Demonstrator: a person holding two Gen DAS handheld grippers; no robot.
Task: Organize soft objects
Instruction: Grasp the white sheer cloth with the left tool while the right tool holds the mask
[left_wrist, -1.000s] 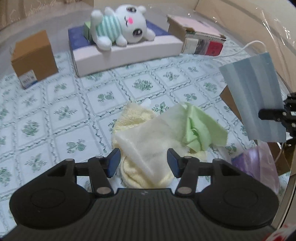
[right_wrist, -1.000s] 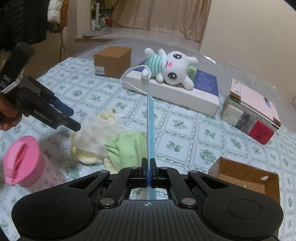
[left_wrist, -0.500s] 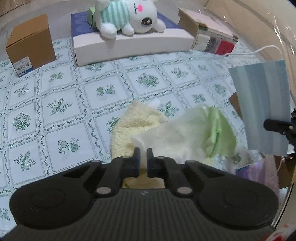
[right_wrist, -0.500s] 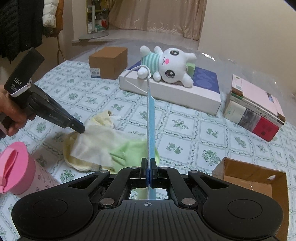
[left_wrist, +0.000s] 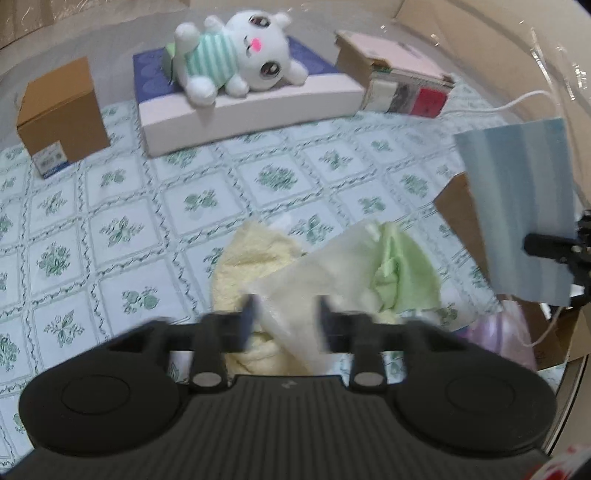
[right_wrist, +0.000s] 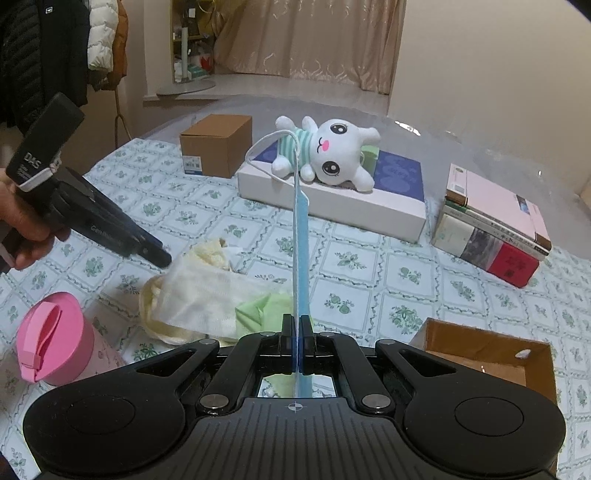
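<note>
1. My left gripper (left_wrist: 286, 323) has just been opening again after pinching shut half a second ago; the white gauze cloth (left_wrist: 314, 291) is lying between its spread fingers, and through the blur I am not seeing the pads press on it, so I am reading it as released.
2. My right gripper (right_wrist: 296, 341) is clenching the blue face mask (right_wrist: 300, 258) edge-on, its white ear loop (right_wrist: 271, 147) arcing upward.
3. The soft pile is sitting mid-table on the green-patterned tablecloth (left_wrist: 110, 229): the gauze cloth is draped over a yellow towel (left_wrist: 251, 254), with a green cloth (left_wrist: 402, 273) tucked against its right side.
4. The gauze is looking thin, crumpled and semi-sheer; the towel is looking fluffy and bunched.
5. Risk: if I am closing again here, I may be catching the towel along with the gauze, since they are overlapping, and dragging the whole heap.
6. Risk: the pink tumbler (right_wrist: 55, 339) is standing just beside the pile; a sideways pull may be tipping it.
7. Risk: the mask's loose loop may be snagging on the open cardboard box (right_wrist: 487, 358) near my right gripper.
</note>
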